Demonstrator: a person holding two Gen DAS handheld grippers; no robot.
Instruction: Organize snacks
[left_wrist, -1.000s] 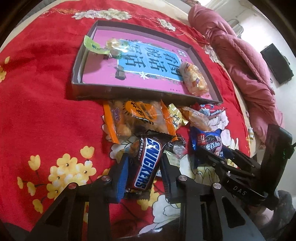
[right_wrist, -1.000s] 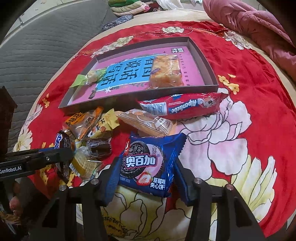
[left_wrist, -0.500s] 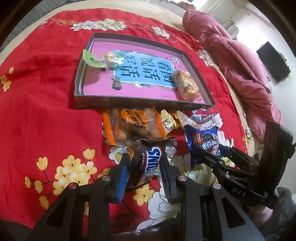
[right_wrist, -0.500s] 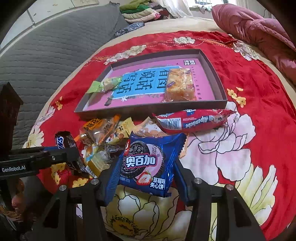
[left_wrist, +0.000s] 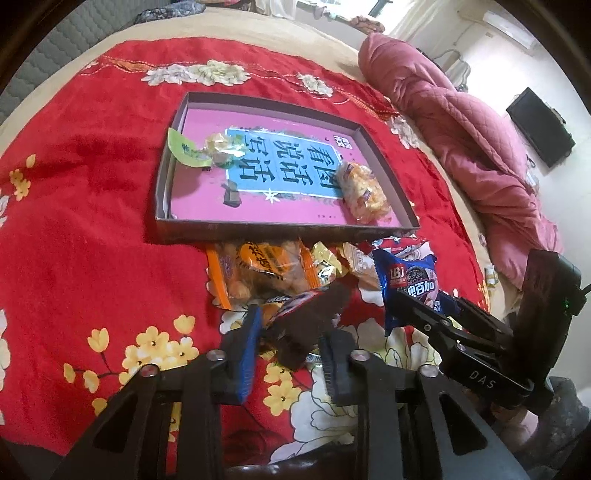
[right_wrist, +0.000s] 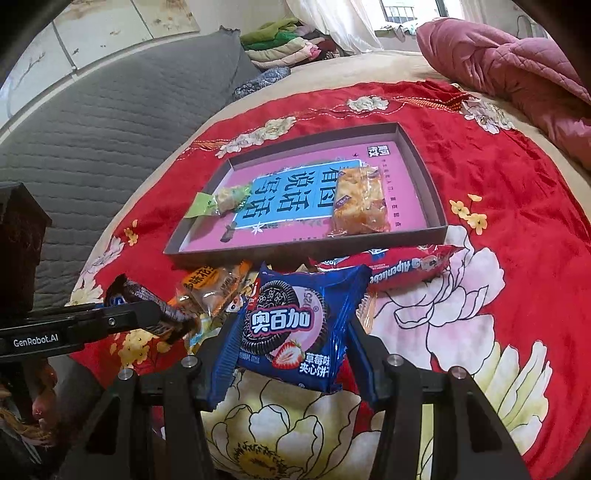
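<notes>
Left hand-held gripper (left_wrist: 290, 341) is clamped on the brown chocolate bar (left_wrist: 314, 325), the wrapper tilted and lifted clear of the red floral bedspread (left_wrist: 92, 221), its fingers (left_wrist: 245, 347) pressed to either side of it; from the right wrist view the same bar (right_wrist: 155, 314) pokes out past the left tool's black finger. Over on the other side, the right hand-held gripper (right_wrist: 291, 354) has the blue sandwich-biscuit packet (right_wrist: 295, 328) pinched between its two fingers, held up above the spread, and the left camera catches that packet (left_wrist: 410, 284) out at the tip of the right tool. Ahead of both sits the shallow box (left_wrist: 166, 192) with the pink and blue printed bottom, and three things are already in it: a green-wrapped sweet (left_wrist: 192, 151) near the left wall, a small dark candy (left_wrist: 232, 195) toward the middle, and a clear pack of yellow pastry (left_wrist: 364, 192) at the right end. Just in front of the box's near wall the loose pile waits on the bed: an orange-edged snack bag (left_wrist: 258, 273), a gold-wrapped piece (left_wrist: 327, 262) touching it, and the long red biscuit roll (right_wrist: 399, 266) lying along the box's front edge. A pink quilt (left_wrist: 461, 129) is bunched at the far right of the bed
</notes>
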